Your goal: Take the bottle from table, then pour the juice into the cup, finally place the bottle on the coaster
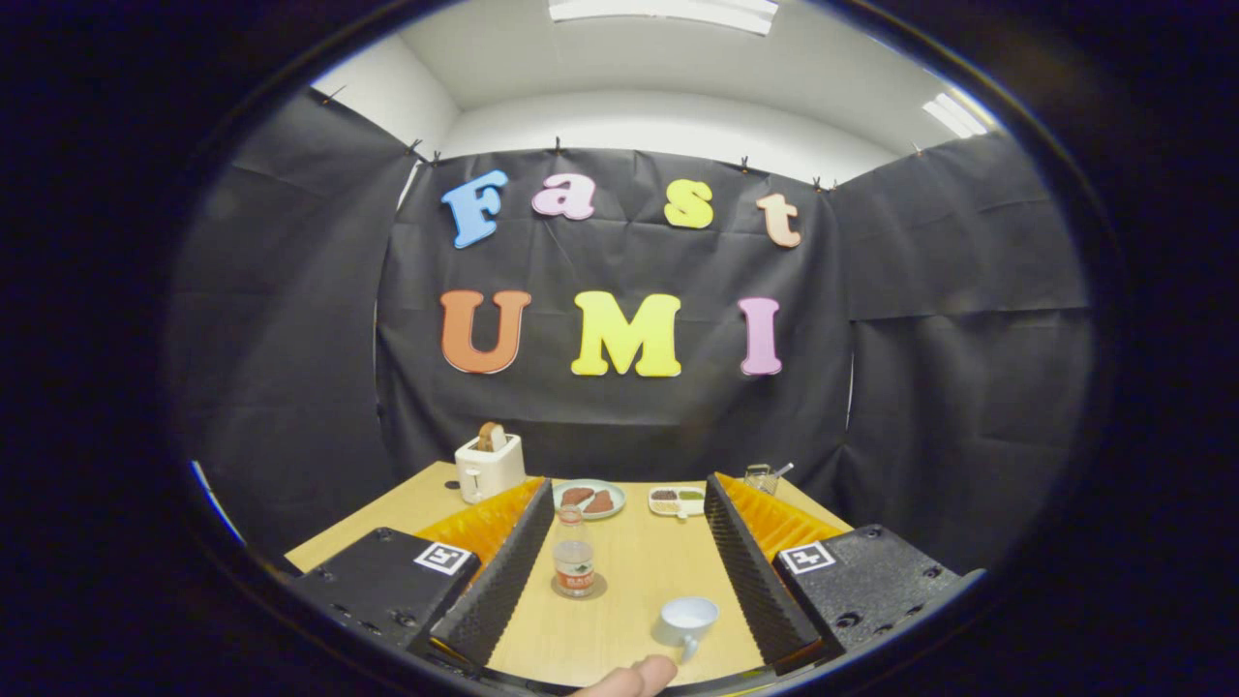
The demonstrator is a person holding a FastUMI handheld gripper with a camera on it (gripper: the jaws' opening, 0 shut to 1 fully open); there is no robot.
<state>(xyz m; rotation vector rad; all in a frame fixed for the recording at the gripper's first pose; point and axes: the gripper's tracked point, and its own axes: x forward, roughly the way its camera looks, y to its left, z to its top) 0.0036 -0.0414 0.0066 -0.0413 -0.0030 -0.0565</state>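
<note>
Gripper (627, 557) fingers stand wide apart above the wooden table (619, 620), with nothing between their pads but open tabletop and the task's things. Off to the left, beyond the left finger (503, 581), a white toaster (489, 467) sits near the table's far edge with a slice of bread (491, 436) poking out of its slot. Between the fingers, close to the left one, the small clear bottle (573, 560) stands upright with a little liquid at its base; it rests on a round coaster (581, 587). Farther back, between the fingertips, a plate (589, 500) carries brownish pieces of food, and just beside it lies a small divided tray (677, 500). Nearer the camera and right of the bottle, a pale cup (685, 621) sits upright with its handle turned toward the viewer, apart from the bottle. A fingertip of the person's hand (629, 680) shows just below the cup. Beyond the right finger (755, 571), a glass jar with a spoon (765, 476) stands near the far corner.
</note>
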